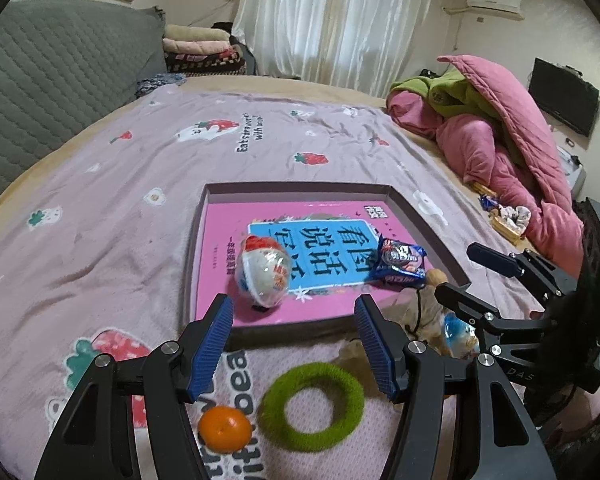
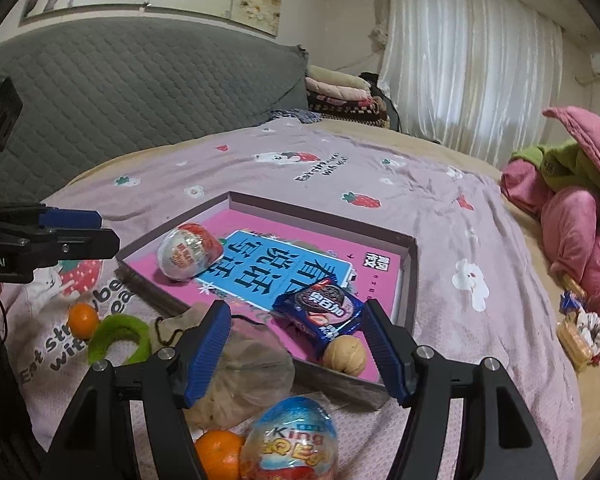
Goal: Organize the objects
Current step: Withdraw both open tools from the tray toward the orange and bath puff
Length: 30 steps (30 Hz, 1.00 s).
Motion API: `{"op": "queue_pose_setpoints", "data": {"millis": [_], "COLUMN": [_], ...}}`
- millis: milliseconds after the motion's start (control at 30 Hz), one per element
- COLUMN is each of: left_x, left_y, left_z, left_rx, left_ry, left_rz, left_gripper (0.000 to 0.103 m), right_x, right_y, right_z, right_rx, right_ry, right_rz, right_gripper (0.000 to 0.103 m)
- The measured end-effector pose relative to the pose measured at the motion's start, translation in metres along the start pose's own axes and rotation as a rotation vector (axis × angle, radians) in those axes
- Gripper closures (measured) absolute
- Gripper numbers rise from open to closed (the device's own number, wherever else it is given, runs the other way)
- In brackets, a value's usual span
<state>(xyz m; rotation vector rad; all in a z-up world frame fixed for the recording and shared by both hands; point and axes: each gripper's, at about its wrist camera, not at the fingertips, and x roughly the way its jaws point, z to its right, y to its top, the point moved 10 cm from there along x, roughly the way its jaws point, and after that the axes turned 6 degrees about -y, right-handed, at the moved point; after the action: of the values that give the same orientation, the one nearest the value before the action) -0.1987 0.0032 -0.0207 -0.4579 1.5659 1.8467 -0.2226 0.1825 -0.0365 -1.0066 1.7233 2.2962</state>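
Hovering both grippers, jaws spread and empty, I'm between picks: tray at twelve o'clock holds three items; next, left gripper drops onto the green ring at six.

Left gripper and right gripper angle downward, jaws apart, gripping nothing.

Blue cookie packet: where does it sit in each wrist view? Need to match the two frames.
Left wrist view: the blue cookie packet lies right of centre, inside the box tray near its right wall, on the pink book.
Right wrist view: the packet is at centre, between the right gripper fingers, just above the walnut.
Shared landmark: the red-and-white egg on the same book.
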Motion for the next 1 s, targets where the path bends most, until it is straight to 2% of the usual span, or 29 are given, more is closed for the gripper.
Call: {"op": "queue_pose_setpoints", "data": {"millis": [567, 1000], "left_x": [-0.020, -0.029], "left_y": [-0.020, -0.043], "left_z": [-0.006, -0.019], "left_rx": [-0.008, -0.019], "left_ry": [0.035, 0.060], "left_rz": [-0.014, -0.030], "left_gripper": [0.038, 0.038], "right_x": [-0.017, -0.027], "right_y": [-0.009, -0.019], "right_z": [-0.035, -0.041], "right_rx": [-0.054, -0.026], "right_ry": [0.056, 0.082], "right_rz": [0.016, 0.020], "right_gripper": [0.035, 0.035]}}
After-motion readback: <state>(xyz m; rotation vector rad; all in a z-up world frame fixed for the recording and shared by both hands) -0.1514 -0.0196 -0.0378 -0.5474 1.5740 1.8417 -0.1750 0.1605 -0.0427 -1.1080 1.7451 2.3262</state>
